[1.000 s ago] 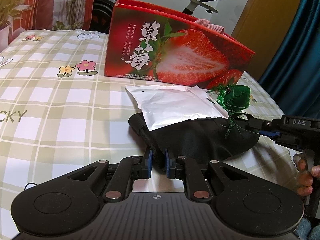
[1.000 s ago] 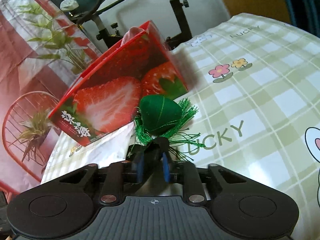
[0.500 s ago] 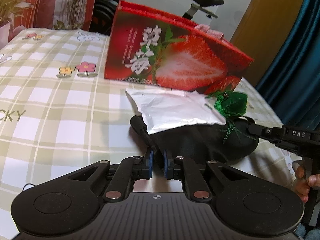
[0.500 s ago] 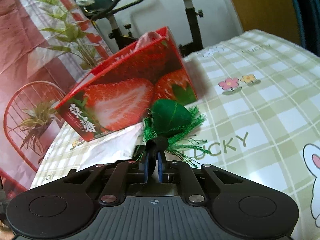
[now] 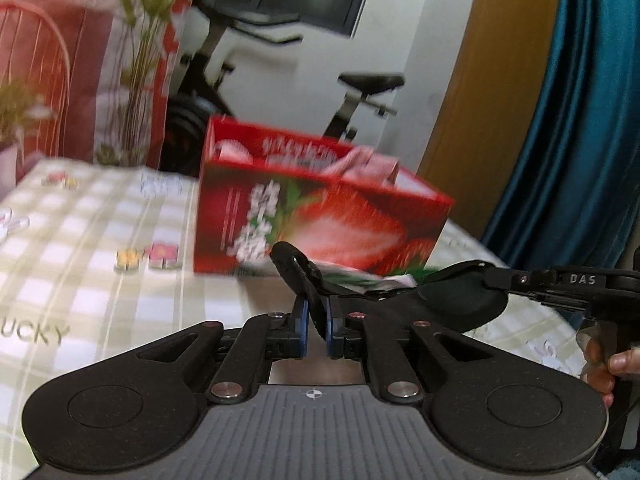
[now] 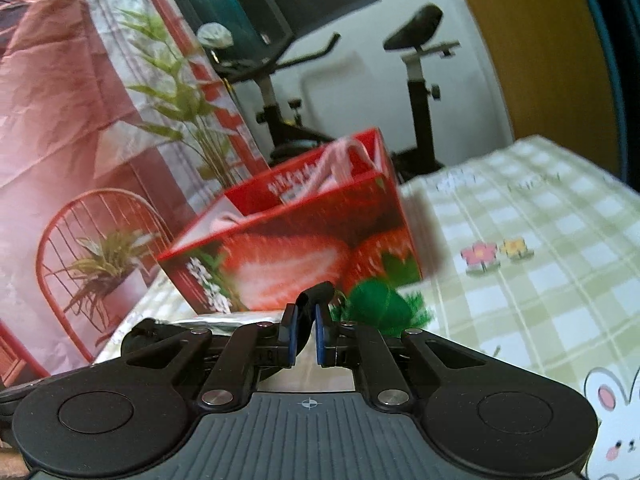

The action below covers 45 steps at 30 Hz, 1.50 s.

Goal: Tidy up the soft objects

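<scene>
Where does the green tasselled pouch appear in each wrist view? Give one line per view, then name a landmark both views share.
Left wrist view: not clearly in it; only a green smear shows behind the lifted black fabric, too blurred to tell.
Right wrist view: the green tasselled pouch sits just right of centre, below the box's right corner.
Shared landmark: the red strawberry box.

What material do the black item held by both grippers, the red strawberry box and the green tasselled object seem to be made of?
Black item: probably soft matte fabric; it sags between the left gripper and right gripper.
Strawberry box: likely printed glossy cardboard, judging by its stiff straight edges.
Green object: seems to be cloth with thread fringe, though it is blurred.
</scene>
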Available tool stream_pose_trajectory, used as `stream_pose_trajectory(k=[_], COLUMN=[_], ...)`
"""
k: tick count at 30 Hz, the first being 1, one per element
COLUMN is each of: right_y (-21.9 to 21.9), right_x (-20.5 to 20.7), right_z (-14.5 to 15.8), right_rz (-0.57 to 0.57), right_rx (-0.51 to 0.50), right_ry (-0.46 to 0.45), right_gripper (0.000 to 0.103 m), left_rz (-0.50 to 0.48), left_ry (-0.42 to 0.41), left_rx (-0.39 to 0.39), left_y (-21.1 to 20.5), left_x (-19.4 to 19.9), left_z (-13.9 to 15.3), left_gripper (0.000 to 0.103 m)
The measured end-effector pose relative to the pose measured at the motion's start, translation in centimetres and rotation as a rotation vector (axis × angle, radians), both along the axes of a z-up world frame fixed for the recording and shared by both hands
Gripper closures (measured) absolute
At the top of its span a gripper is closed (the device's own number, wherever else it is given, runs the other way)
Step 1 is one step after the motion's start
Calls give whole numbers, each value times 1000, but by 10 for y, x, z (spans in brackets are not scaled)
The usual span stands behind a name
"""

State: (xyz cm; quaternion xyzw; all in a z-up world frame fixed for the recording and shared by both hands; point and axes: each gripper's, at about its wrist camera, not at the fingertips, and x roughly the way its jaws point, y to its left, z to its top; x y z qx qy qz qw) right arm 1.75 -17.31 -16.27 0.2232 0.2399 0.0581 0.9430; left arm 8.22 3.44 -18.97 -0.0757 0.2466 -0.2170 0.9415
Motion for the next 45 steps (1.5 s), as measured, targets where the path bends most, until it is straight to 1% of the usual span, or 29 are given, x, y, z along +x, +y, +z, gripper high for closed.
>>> stream_pose_trajectory(k=[3,6,10,15,25,29,34,37,42,45], right_y=[1,2,4,3,3,4,4,4,3,2], right_x=[-2,-3,-3,-2,-3,-2,-1,4,26,42], right_z=[11,18,21,13,8,13,28,41,68,84], right_rz=[3,5,11,7,3,4,13,24,42,53], right_rx=[-13,-24,-38,-35,-34,-42,-55,-67,-89,-108], right_ry=[-35,-57,-65,-40,-34,-50,-100,-129,-182,-205], right_gripper=[95,95,95,95,95,96,96,96,96,96], left_rz=[-2,-4,-7,-10,-6,-1,11,10,12,15], left_ry=[-72,-95,-70,-38,-30,-56,-118,-155,-224,-245], left_rx=[-35,-31,-37,-35,-38,-45,-57,-47,-25,-26], left_y=[0,-4,-5,-2,-1,0,4,2,-4,-8], left_x=[-6,-8,-5,-2,-1,-4,-8,-4,13,28], left_z=[9,10,6,2,-1,4,17,31,59,73], left_gripper=[94,94,94,94,94,94,94,94,94,94])
